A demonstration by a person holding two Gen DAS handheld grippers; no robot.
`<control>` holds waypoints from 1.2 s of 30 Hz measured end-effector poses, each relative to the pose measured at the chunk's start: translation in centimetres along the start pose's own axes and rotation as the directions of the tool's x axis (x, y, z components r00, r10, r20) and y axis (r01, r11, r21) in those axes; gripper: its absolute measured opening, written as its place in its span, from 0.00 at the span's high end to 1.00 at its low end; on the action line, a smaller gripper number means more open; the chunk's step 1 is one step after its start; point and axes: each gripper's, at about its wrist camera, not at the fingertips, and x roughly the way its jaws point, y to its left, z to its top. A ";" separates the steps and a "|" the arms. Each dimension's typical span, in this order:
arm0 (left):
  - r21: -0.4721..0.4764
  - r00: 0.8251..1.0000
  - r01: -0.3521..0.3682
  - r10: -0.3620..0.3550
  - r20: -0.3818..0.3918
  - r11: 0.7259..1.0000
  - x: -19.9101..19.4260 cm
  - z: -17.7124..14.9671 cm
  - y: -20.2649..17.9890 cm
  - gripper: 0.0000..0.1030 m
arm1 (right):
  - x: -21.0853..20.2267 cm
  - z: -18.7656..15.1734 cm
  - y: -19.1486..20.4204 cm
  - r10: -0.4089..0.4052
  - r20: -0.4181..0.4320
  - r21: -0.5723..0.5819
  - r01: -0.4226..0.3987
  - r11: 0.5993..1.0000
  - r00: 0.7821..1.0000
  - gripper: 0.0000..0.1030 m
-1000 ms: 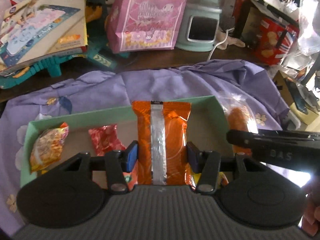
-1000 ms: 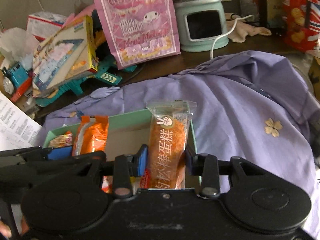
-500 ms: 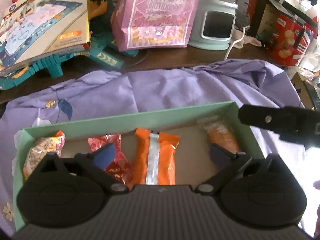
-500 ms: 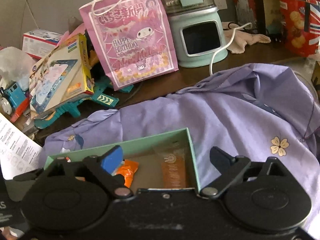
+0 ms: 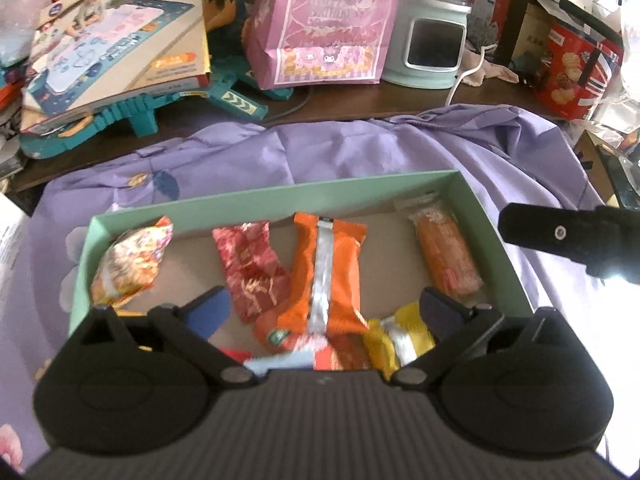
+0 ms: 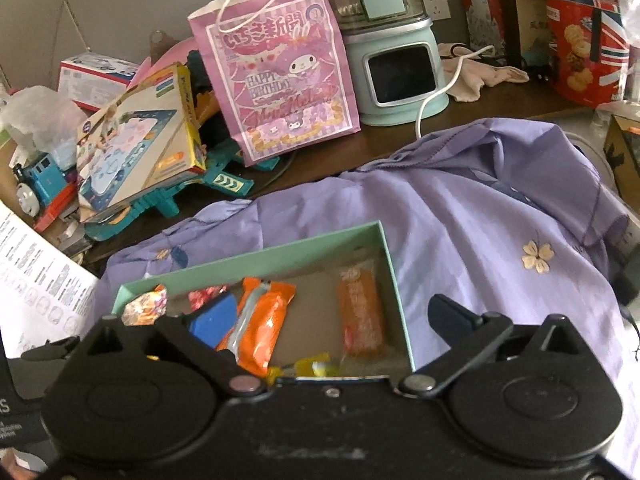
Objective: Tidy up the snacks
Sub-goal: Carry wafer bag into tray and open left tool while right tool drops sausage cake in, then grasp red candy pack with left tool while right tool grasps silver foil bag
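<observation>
Mint-green card formed the shallow box [image 5: 260,200] we saw from the left wrist, resting on a rumpled lilac cloth [image 5: 360,148]. Our left gripper [image 5: 324,304] hovered over its near half with the jaws spread wide and nothing between them. Inside lay a row of snacks: a yellow patterned packet [image 5: 128,264] against the left wall, a red wrapper [image 5: 250,264] beside it, an orange packet with a silver seam [image 5: 328,276] in the middle, and a clear-wrapped orange cake bar [image 5: 446,256] along the right wall. A yellow packet [image 5: 396,340] sat at the near edge, partly hidden by the gripper body. The right tool's black finger [image 5: 560,236] reached in from the right, beyond the box wall. Behind the cloth stood a pink gift bag [image 5: 320,28] and a pale green appliance [image 5: 432,44].

From the right wrist, we found our right gripper [image 6: 328,316] likewise gaping and holding nothing, its blue-padded finger [image 6: 212,320] over the box [image 6: 248,260] and the other finger over the cloth [image 6: 480,220] outside the right wall. The orange packet [image 6: 260,332] lay just beside the blue pad, and the cake bar [image 6: 360,312] lay close along the right wall. The gift bag [image 6: 276,76] leaned near a toy box [image 6: 136,140] and a blue toy train [image 6: 36,180].
</observation>
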 end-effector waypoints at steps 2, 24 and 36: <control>-0.002 1.000 0.005 -0.005 0.005 1.000 -1.4 -0.8 0.2 0.00 | -1.3 -0.7 0.0 0.008 0.000 0.003 -0.008 1.000 1.000 0.00; -0.032 0.994 0.022 -0.025 -0.106 0.999 -5.9 -14.9 3.2 0.00 | -7.5 -13.8 -4.1 -0.029 -0.122 0.044 0.034 0.998 0.992 0.00; -0.088 0.989 -0.002 -0.011 -0.148 0.996 -4.0 -17.8 6.0 0.00 | -4.7 -17.1 -4.1 -0.072 -0.175 0.048 0.082 0.995 0.982 0.00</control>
